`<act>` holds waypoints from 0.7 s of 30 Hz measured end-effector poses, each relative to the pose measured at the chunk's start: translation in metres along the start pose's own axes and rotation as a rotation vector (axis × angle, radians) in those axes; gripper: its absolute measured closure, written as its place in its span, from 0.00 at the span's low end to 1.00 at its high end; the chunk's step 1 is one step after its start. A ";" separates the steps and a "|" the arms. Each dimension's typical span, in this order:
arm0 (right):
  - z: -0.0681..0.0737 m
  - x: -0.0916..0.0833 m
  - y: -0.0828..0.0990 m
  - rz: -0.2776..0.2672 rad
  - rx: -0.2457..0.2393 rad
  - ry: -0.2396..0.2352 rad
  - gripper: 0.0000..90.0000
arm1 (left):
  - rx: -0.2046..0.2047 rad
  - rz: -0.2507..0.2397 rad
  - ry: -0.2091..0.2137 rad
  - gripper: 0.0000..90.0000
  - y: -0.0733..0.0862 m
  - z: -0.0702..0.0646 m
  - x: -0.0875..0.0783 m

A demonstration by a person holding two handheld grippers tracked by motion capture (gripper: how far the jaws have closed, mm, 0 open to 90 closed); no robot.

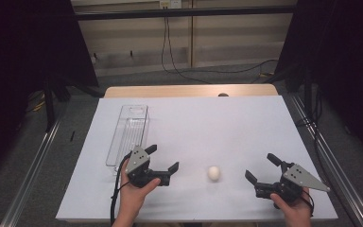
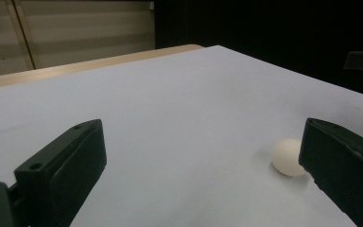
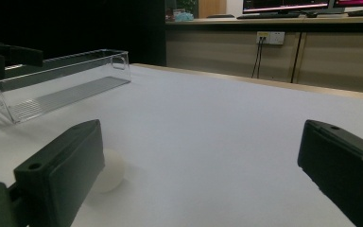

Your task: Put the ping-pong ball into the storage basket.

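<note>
Both grippers idling near edge: left gripper [image 1: 159, 162] & right gripper [image 1: 263, 169], jaws spread, holding nothing. Egg [image 1: 213, 173] sitting between them, untouched. Clear tray [image 1: 128, 135] waiting far left; prob. nothing done yet.

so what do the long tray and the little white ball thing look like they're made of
The long tray looks like clear hard plastic, glossy: the white sheet shows through its walls, its edges catch light, and its floor is ribbed. The white ball is egg-shaped with a matte, off-white surface and no shine; it could be a real egg or a plastic or wooden dummy, the look leaves that open.
</note>
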State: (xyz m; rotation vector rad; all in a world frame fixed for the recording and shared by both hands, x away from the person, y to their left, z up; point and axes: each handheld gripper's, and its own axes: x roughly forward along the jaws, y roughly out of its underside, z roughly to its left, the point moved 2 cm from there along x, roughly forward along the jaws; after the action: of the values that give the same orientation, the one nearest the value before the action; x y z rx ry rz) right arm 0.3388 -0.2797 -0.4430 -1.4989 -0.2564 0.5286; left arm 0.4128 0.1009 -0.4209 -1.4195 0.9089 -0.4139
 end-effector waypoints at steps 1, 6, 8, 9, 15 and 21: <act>0.000 0.000 0.000 0.000 0.000 0.001 0.01 | 0.002 0.000 -0.001 0.02 0.000 0.000 0.001; 0.000 0.000 0.000 0.001 0.005 0.002 0.01 | 0.002 0.010 0.001 0.02 -0.001 -0.003 0.004; 0.000 0.000 -0.001 -0.008 0.008 0.009 0.01 | 0.001 0.013 0.003 0.02 -0.001 -0.004 0.005; -0.001 -0.001 0.000 -0.003 0.004 0.002 0.01 | 0.001 0.013 0.006 0.02 -0.001 -0.004 0.006; -0.001 0.000 0.000 -0.004 0.013 0.009 0.01 | 0.006 0.019 0.010 0.02 -0.002 -0.007 0.011; -0.001 -0.001 0.000 -0.002 0.014 0.004 0.01 | 0.016 0.029 0.019 0.02 -0.001 -0.009 0.014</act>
State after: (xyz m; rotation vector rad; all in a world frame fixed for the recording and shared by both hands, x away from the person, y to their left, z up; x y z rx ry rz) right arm 0.3386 -0.2812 -0.4427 -1.4858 -0.2506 0.5240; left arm 0.4150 0.0842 -0.4234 -1.3884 0.9386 -0.4132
